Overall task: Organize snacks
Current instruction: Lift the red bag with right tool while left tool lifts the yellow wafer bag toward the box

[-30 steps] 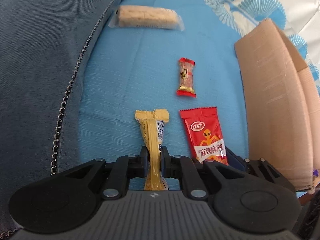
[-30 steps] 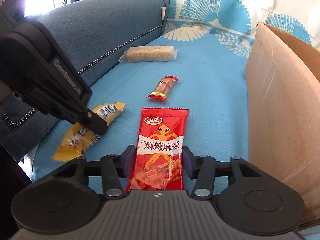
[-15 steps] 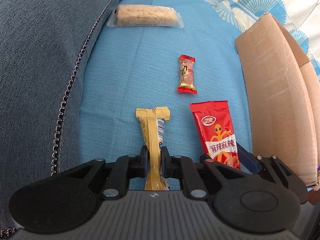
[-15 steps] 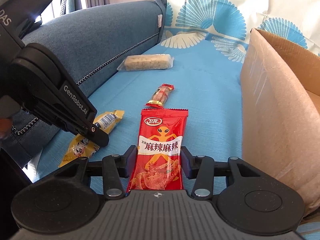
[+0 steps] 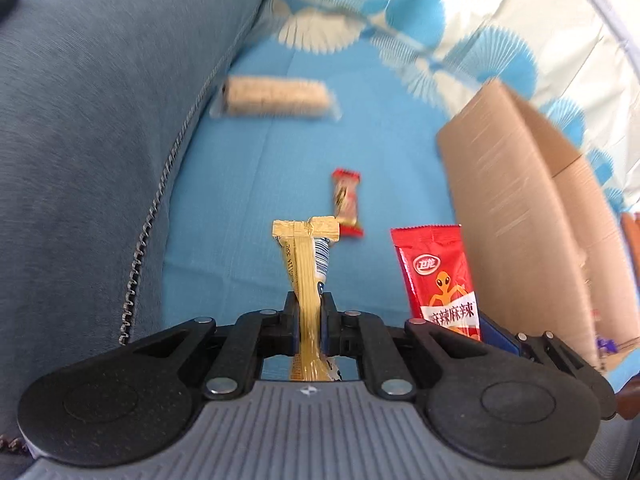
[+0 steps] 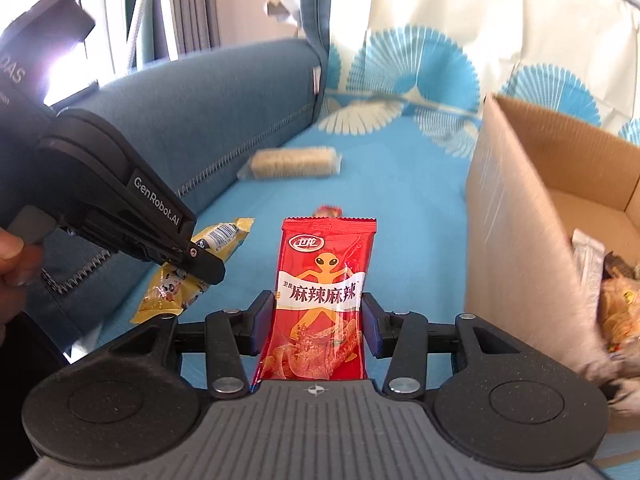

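My left gripper (image 5: 309, 322) is shut on a yellow snack packet (image 5: 306, 276), held edge-on above the blue cushion; the gripper and packet also show in the right wrist view (image 6: 176, 276). My right gripper (image 6: 318, 322) is shut on a red spicy-snack packet (image 6: 324, 280), which shows in the left wrist view (image 5: 438, 280) beside the cardboard box (image 5: 516, 216). The box (image 6: 516, 216) stands open at the right with several snacks inside (image 6: 616, 300). A small red candy (image 5: 346, 202) and a pale rice-cracker bar (image 5: 276, 98) lie on the cushion.
A dark blue sofa backrest (image 5: 100, 120) with a stitched seam runs along the left. A patterned white-and-blue cloth (image 6: 416, 68) covers the back. The bar also lies farther back in the right wrist view (image 6: 294, 162).
Both grippers have lifted with their packets and risen above the cushion. The box interior has come into the right wrist view.
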The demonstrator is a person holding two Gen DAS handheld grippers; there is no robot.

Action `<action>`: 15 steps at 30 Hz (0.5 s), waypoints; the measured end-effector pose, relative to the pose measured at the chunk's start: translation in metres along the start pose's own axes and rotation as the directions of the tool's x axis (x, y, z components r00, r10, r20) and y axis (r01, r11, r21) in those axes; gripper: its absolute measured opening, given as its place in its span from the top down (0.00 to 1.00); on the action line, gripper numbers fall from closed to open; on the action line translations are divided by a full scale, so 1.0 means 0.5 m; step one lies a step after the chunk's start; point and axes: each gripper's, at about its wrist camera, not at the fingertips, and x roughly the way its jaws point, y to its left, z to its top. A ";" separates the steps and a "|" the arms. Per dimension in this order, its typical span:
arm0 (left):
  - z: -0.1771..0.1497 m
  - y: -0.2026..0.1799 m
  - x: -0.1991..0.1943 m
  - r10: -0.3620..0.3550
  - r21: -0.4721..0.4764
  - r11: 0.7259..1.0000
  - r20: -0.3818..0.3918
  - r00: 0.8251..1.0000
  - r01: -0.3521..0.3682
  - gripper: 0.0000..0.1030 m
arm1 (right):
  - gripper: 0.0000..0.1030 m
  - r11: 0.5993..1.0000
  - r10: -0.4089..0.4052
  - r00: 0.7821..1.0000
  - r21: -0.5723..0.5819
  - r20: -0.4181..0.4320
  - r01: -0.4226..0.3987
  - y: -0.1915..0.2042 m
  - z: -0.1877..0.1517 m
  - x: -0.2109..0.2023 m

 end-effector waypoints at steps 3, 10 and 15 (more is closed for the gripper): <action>-0.008 0.003 -0.034 -0.018 -0.007 1.000 0.071 0.997 0.018 0.91 | 0.54 1.000 -0.005 0.999 -0.009 0.053 0.005 0.003 0.001 -0.025; -0.022 -0.008 -0.106 -0.037 0.007 0.999 0.201 0.979 0.036 0.90 | 0.54 0.999 -0.020 0.988 -0.024 0.156 0.024 0.001 0.015 -0.097; -0.024 -0.029 -0.146 -0.065 0.039 0.998 0.266 0.962 0.056 0.90 | 0.54 0.999 -0.044 0.977 -0.008 0.208 0.047 -0.026 0.034 -0.135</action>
